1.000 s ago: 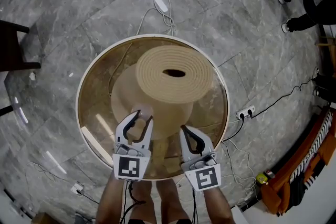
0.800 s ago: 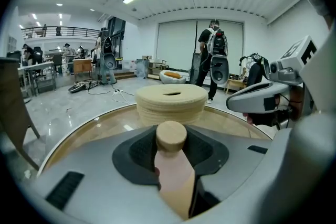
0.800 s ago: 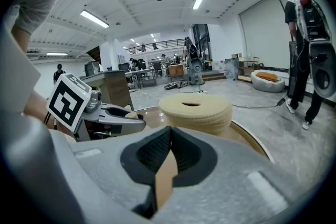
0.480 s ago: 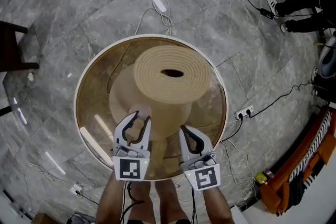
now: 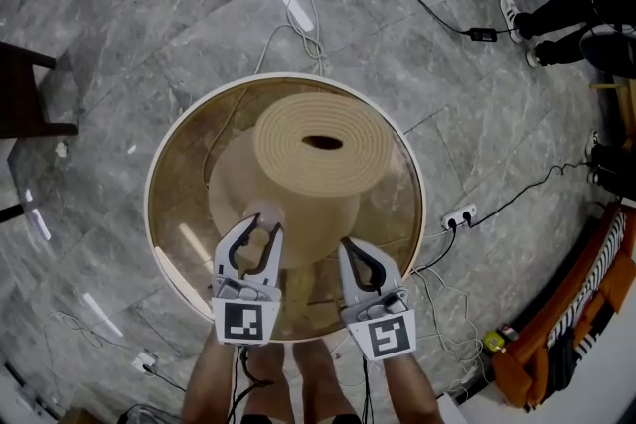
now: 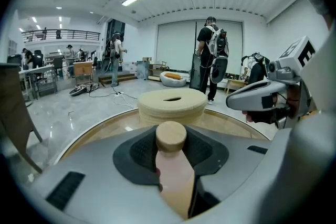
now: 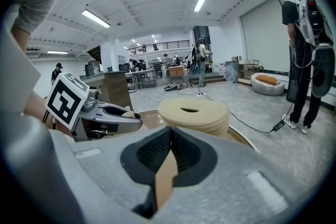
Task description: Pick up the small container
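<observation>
Over by the near rim of the round glass worktop [image 5: 148,206], what do your left tongs have? my helper asks.

My left tongs [image 5: 261,225] are clamped on the small container [image 6: 172,165], I say. It is a pale pink bottle with a round tan cap [image 6: 171,136]. It stands up straight between the two dark pads, and the cap sticks out past them.

Is it up off the glass?

I can't tell. From my head camera it sits over the near part of the glass, close to the edge on my side. No view shows its bottom.

And the right tongs?

My right tongs [image 7: 169,139] are squeezed tight together with nothing in them. They hang just beside the left ones, on the right, but they do not touch them.

What is that big tan thing?

That is the ribbed base [image 5: 320,149] under the glass. It has a dark hole in its top. It is past both tongs, in the middle of the worktop.

Anything else around?

Cables [image 5: 298,10] lie on the grey stone floor [image 5: 129,45], and a person with a backpack [image 6: 212,52] stands far off.
</observation>
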